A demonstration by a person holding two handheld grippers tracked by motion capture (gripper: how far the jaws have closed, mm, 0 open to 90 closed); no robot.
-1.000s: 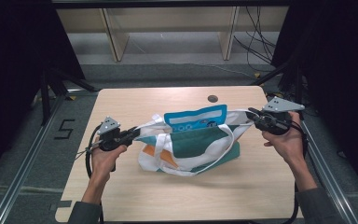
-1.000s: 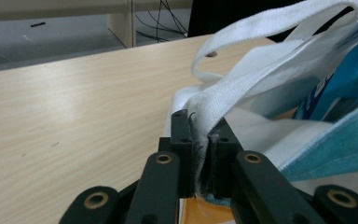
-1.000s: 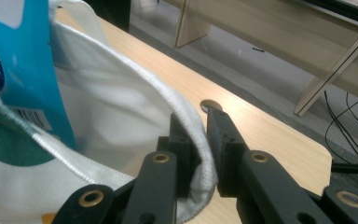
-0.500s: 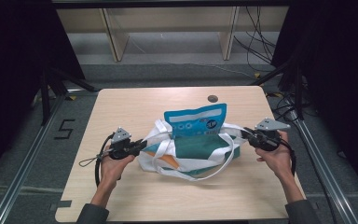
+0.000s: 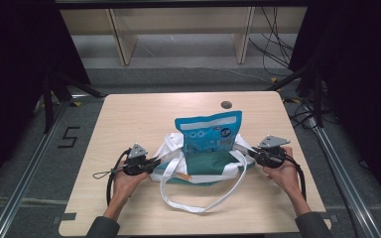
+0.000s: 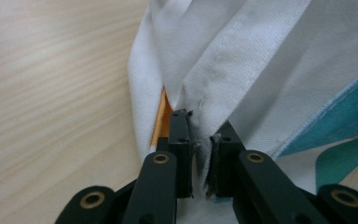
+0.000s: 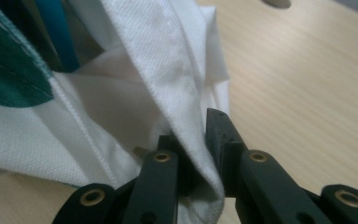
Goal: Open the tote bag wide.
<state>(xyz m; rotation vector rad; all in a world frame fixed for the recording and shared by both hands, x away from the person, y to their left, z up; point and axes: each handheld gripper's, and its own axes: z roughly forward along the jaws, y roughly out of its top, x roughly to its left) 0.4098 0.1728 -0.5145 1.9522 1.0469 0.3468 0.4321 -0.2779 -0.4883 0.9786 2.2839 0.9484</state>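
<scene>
On the pale wood-grain tabletop (image 5: pixel 129 119), a white woven tote bag (image 5: pixel 203 168) with teal panels lies near the front middle, and a glossy blue pouch (image 5: pixel 209 136) with printed labelling stands up out of its mouth. One long white strap (image 5: pixel 198 201) loops loosely forward toward the person, flat and ribbon-like.

Left gripper (image 5: pixel 151 163) is at the bag's left edge, its black fingers (image 6: pixel 179 154) nipping a fold of coarse white canvas; in the left gripper view the weave is plain to see, a sliver of orange (image 6: pixel 162 119) tucked beside the fold, teal trim off to the right. A narrow gap remains between the fingers with the cloth edge caught in it.

Right gripper (image 5: pixel 252 154) is at the bag's right edge, and in the right gripper view its fingers (image 7: pixel 221 140) clamp a stitched white hem, the fabric bunching thick between them.

A small dark round hole (image 5: pixel 225 104) sits in the tabletop beyond the pouch.
</scene>
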